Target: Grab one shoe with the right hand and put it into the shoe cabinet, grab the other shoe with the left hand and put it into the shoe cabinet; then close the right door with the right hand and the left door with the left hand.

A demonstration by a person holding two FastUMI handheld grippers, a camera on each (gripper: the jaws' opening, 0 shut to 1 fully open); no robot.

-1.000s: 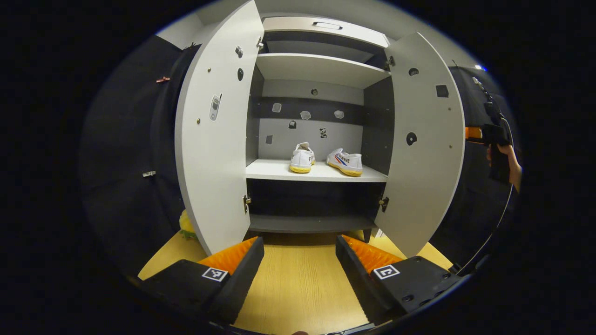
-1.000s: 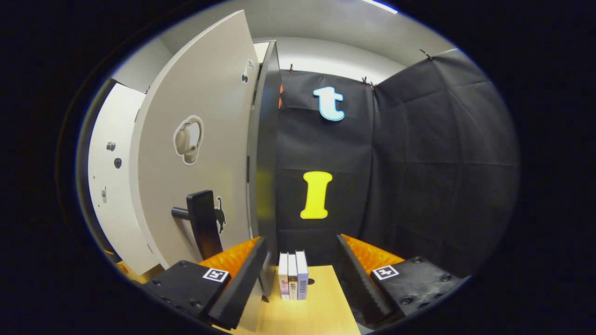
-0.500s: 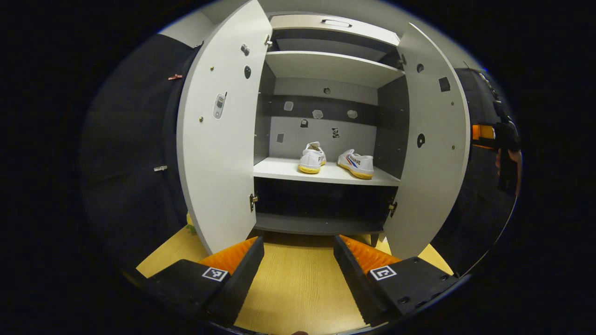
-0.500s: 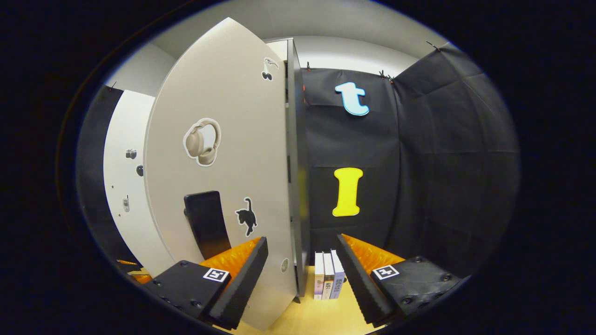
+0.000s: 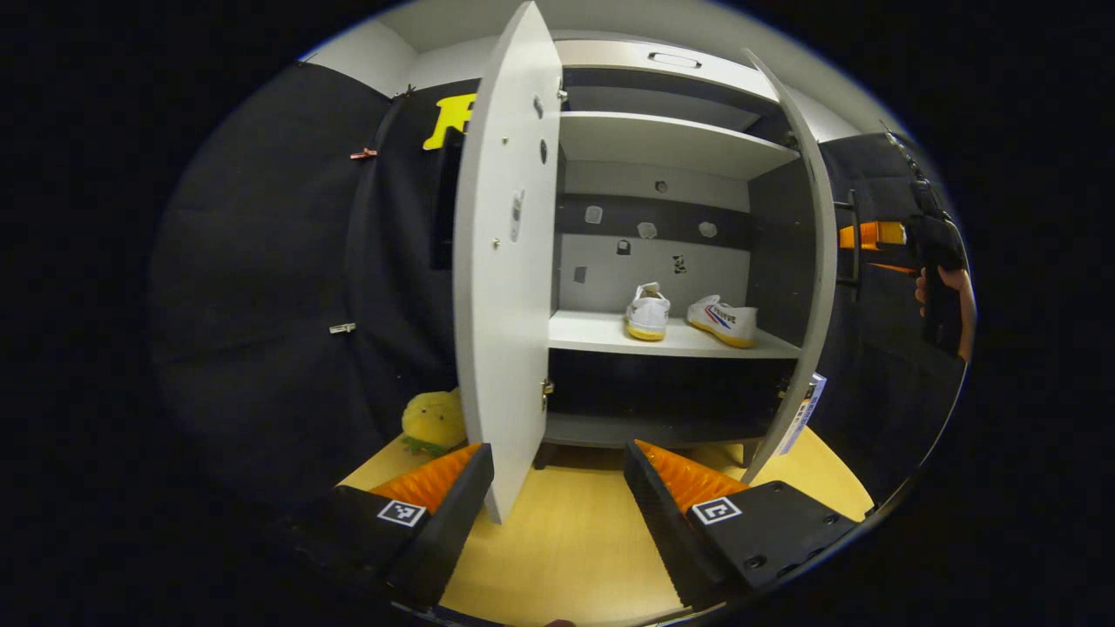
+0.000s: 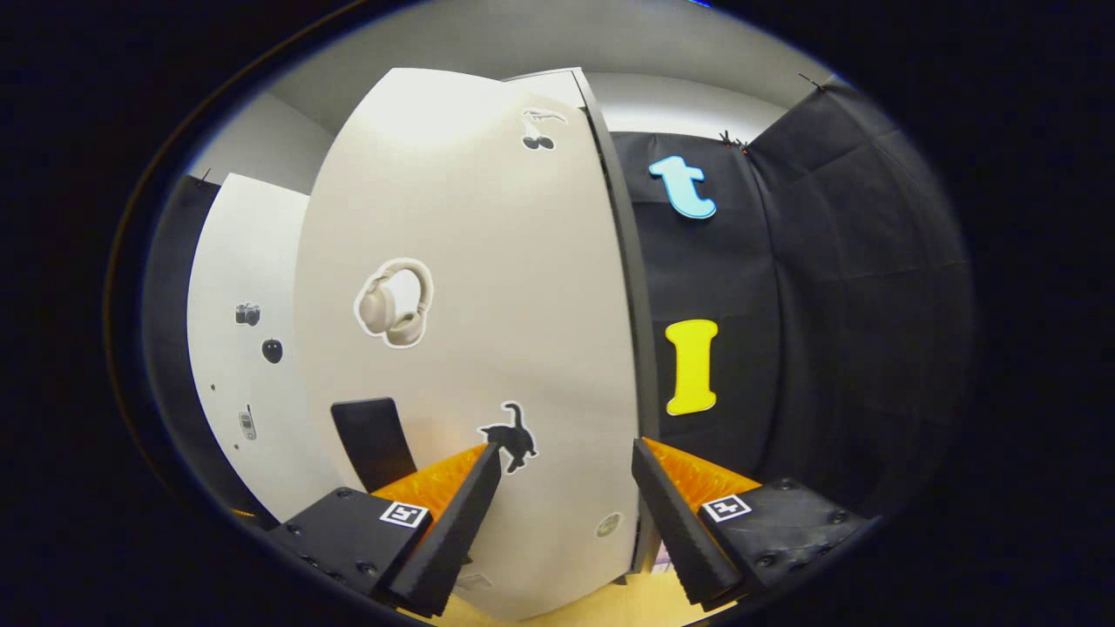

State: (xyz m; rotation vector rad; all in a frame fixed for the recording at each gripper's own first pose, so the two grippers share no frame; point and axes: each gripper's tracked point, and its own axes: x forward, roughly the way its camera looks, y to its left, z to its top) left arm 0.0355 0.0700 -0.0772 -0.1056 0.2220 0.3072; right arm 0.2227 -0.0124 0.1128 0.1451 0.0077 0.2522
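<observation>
Two white shoes with yellow soles, one [image 5: 647,312] and the other [image 5: 721,320], stand side by side on the middle shelf [image 5: 601,335] of the grey shoe cabinet. In the left gripper view the left door [image 5: 501,287] stands open, nearly edge-on, and the right door [image 5: 806,287] shows as a thin strip. My left gripper [image 5: 557,488] is open and empty, low in front of the cabinet. In the right gripper view my right gripper [image 6: 562,505] is open just in front of the right door's outer face [image 6: 488,348], beside its black handle [image 6: 373,440]. I cannot tell whether it touches the door.
A yellow plush toy [image 5: 433,421] lies left of the cabinet on the wooden top [image 5: 566,540]. Books [image 5: 803,409] stand by the right door's lower edge. A hand holding the other gripper [image 5: 936,261] is at the far right. The left door [image 6: 231,348] shows behind the right one.
The right door has swung inward, turning its outer face to the right gripper and hiding the books there. My left gripper has shifted left, so the left door now looks nearly edge-on.
</observation>
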